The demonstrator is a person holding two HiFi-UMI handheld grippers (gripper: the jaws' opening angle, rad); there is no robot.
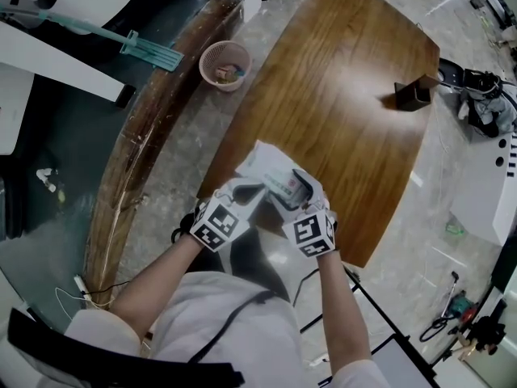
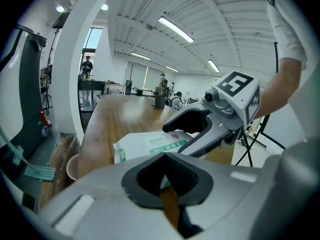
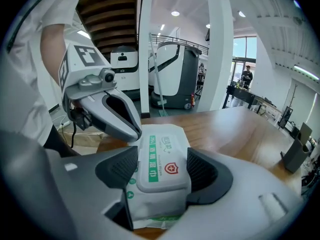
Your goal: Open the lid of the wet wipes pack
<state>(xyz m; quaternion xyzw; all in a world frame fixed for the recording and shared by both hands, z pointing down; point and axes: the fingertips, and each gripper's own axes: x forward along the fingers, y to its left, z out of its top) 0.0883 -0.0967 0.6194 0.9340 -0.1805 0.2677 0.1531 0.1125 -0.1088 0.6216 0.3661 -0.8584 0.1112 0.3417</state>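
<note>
**Desk:** Where is the wet wipes pack (image 1: 271,172) sitting for you?

**Me:** At the near end of the wooden surface (image 1: 339,103), right under both tools. The lid (image 3: 162,164) faces up, lies flat and is not open yet.

**Desk:** What is each tool doing?

**Me:** The right gripper (image 3: 161,173) has its fingers (image 3: 205,174) spread wide, one on each long side of the lid. The lid lies between them. I see no squeeze on it, though the fingers stand just beside its flanks. The left gripper (image 2: 166,176) is drawn in narrow, its fingers meeting in a thin seam. A pale sliver shows in that seam, so I judge it is pinching the wrapper at the pack's far corner. In the right gripper view its tip rests against that corner.

**Desk:** So how do you mean to lift the lid?

**Me:** I would not clamp the lid by its sides, since I think that would only press it shut. I would keep the left grip firm so the soft pack cannot slide or fold. Then I would tip the right tool so one finger catches under the lid's free lip and levers upward. I cannot tell from here which end is hinged, so I would test gently first.
</note>
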